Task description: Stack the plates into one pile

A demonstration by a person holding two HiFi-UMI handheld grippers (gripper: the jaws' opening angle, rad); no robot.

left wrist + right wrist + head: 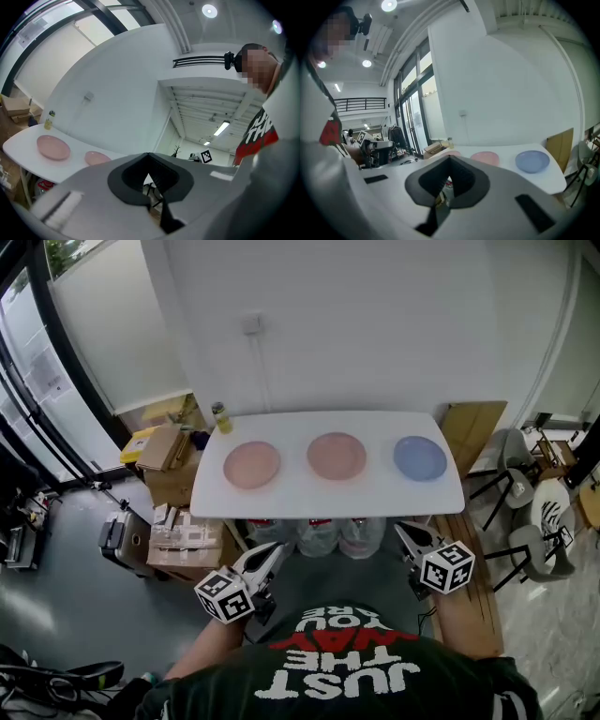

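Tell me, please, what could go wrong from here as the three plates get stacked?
1. Both the left gripper and right gripper are shut; reaching a plate that way would likely push it rather than grasp it.
2. The blue plate lies near the right end of the table, so a nudge might send it off.
3. The small bottle stands at the corner near the left pink plate and could be knocked over.

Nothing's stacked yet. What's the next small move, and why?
Probably open the right gripper and reach toward the blue plate, the one nearest it. That plate, the middle pink plate and the left pink plate lie apart on the table; the right and the left gripper are shut, empty, short of its near edge.
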